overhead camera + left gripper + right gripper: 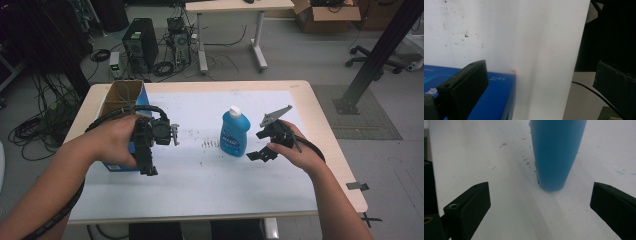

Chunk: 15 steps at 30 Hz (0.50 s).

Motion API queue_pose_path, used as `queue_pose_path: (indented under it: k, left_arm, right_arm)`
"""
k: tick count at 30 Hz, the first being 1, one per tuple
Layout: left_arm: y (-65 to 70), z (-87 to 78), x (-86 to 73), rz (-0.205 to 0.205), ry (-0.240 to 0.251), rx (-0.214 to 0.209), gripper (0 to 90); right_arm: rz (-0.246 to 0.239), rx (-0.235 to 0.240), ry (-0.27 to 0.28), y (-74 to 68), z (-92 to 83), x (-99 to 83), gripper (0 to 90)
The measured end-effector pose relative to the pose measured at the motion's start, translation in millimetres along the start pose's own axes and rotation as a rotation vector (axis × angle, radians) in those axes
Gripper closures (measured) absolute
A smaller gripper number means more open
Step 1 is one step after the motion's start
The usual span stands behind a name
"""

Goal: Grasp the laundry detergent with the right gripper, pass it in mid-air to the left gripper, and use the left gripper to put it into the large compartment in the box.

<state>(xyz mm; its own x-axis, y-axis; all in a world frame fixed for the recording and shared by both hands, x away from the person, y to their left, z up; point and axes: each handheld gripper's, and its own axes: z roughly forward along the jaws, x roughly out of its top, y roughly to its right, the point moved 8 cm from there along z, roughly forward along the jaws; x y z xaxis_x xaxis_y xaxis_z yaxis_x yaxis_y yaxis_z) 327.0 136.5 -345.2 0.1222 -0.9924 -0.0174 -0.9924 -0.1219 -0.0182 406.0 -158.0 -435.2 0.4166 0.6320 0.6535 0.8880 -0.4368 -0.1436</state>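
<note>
Nothing looks done yet: the blue bottle (234, 132) stands upright mid-table on the white sheet (210, 175), untouched, while the right gripper (262, 152) sits just beside it with jaws wide apart and the left gripper (148, 161), also spread, hovers by the blue box (122, 100).

my table (320, 125) wears a white sheet (210, 175); on it stand a blue bottle (234, 134) and an open blue box (122, 100).
</note>
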Motion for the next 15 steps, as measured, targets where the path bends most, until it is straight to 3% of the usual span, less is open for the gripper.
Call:
queue_pose_path:
  k: [5,15]
  left_arm:
    - [0.4,2.2,0.6,-0.005,-0.003,-0.007,0.2]
    - [0.4,2.2,-0.3,-0.005,-0.003,-0.006,0.2]
  right_arm:
    - [0.006,0.002,0.048,1.0,2.1,2.6,2.9]
    - [0.014,-0.020,0.082,2.5,9.6,5.9,2.7]
